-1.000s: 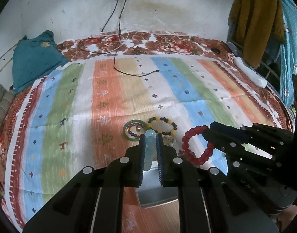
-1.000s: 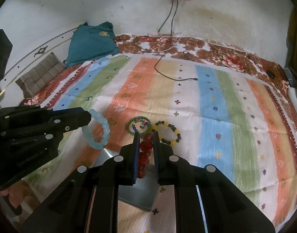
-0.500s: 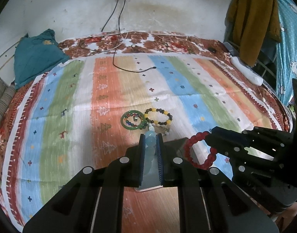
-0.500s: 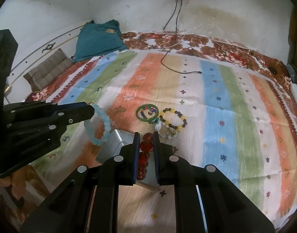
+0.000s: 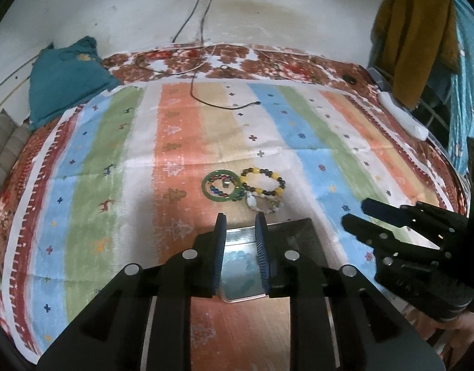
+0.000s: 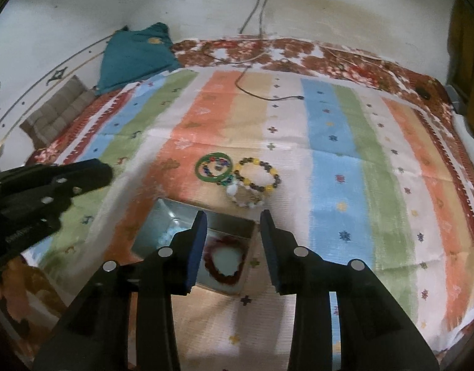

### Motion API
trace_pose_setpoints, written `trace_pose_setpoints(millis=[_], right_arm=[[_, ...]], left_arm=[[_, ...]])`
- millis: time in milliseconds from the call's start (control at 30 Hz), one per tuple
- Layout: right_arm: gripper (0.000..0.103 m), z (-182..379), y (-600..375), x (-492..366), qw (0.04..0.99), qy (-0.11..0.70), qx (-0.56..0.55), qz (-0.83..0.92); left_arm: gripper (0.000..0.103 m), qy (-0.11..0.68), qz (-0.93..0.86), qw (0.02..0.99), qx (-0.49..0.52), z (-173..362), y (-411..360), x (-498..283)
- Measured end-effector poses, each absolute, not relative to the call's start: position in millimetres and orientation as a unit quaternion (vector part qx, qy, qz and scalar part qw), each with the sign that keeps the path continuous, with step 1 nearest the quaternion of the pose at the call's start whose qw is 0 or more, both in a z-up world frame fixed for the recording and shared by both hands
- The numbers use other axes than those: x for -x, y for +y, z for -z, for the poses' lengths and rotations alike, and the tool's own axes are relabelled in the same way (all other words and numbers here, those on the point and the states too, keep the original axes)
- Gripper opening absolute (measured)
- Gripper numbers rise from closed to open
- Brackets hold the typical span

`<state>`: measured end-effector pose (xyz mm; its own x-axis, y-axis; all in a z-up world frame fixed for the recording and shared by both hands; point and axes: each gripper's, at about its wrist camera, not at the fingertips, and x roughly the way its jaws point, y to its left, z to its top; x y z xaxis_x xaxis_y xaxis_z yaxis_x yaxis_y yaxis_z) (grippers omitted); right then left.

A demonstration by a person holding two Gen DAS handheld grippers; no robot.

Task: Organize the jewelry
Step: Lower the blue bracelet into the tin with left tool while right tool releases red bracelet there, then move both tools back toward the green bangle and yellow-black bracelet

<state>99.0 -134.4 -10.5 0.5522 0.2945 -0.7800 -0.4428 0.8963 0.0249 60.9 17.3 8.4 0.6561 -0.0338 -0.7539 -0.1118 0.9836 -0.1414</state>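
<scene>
Two pieces already lie in the metal box (image 6: 162, 232): the red bead bracelet (image 6: 226, 258) in its right compartment and the pale blue bead bracelet (image 5: 238, 258) in the left one. Both claws hang above the box with jaws spread and nothing between them — the left gripper (image 5: 240, 238) over the blue beads, the right gripper (image 6: 234, 232) over the red.

Just beyond the box's far edge, on the striped cloth (image 5: 299, 130), the rest waits: a green bangle (image 5: 221, 184) with a dark multicolour strand inside it, a yellow-and-black bead bracelet (image 5: 263, 181) touching its right side, and a whitish bracelet (image 6: 247, 196) nearest the box. Roughly two of five or so items are sorted — most of the job remains.
</scene>
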Motion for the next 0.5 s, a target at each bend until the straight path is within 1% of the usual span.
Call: trace_pose_setpoints(millis=[100,200,300,367,433,500], right_arm=[[0.036,12,-137,-103,0.876,0.43,0.085,-0.202],[0.037,12,-137,-106,0.876,0.432,0.086,-0.198],[0.041,12,-137,-111,0.876,0.432,0.085,-0.194],[0.043,12,-137,-116,0.876,0.435,0.084,-0.19],[0.047,14,-137,-121,0.875,0.439,0.086,-0.186],[0.05,15,-136,-126,0.875,0.44,0.087,-0.182]], left_arm=[[0.025,0.418,-0.028,0.903,0.093,-7,21,-61],[0.028,0.424,-0.031,0.9,0.092,-5,23,-65],[0.035,0.429,-0.035,0.898,0.097,-2,27,-70],[0.037,0.434,-0.043,0.895,0.098,0,31,-76],[0.042,0.439,-0.052,0.892,0.097,2,35,-82],[0.045,0.443,-0.057,0.89,0.094,4,36,-88]])
